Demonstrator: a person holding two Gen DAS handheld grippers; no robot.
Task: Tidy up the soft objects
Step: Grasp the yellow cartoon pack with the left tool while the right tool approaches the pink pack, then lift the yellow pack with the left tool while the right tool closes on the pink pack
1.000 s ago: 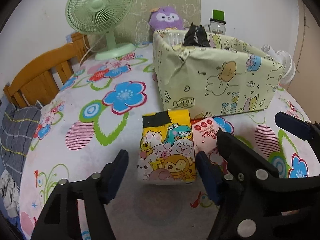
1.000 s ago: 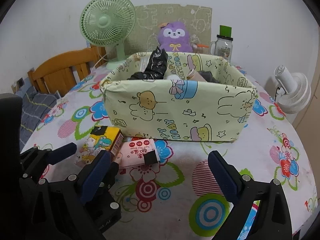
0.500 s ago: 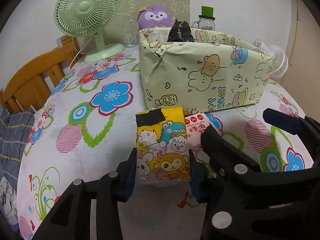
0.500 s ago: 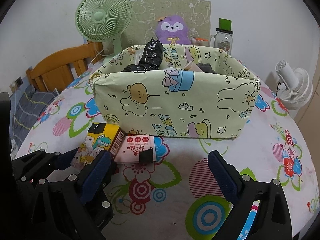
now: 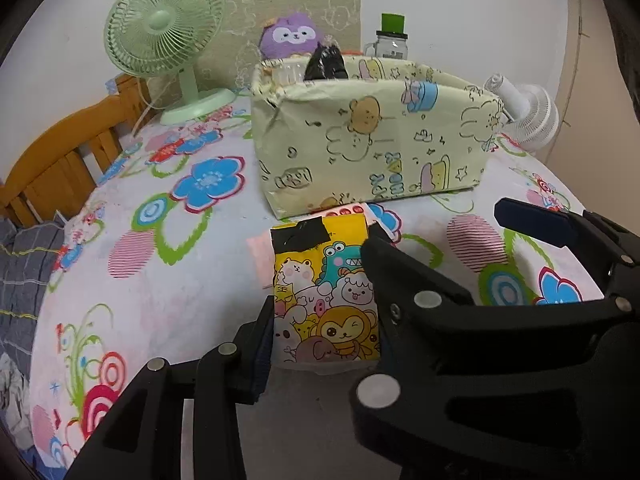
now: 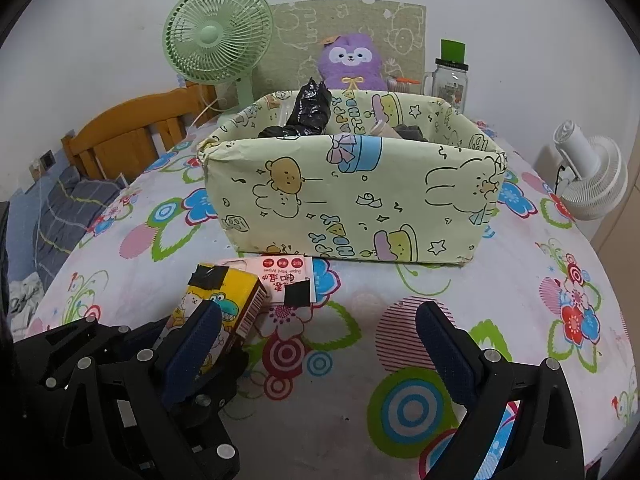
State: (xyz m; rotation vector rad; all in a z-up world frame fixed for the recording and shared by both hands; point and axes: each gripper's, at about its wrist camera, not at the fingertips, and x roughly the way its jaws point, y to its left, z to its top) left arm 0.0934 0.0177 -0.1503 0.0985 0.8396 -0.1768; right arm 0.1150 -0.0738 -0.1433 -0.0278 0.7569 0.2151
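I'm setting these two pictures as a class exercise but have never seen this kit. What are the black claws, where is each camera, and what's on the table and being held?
No robot: a person holds a two-finger gripper in each hand, each with a camera looking along its fingers. In the left camera's picture, the left gripper is shut on a yellow cartoon tissue pack. In the right camera's picture, the right gripper is open and holds nothing. On the flowered tablecloth lie a pink wipes pack and a patterned storage box with a black plastic bag inside. Behind stand a green fan and a purple plush toy.
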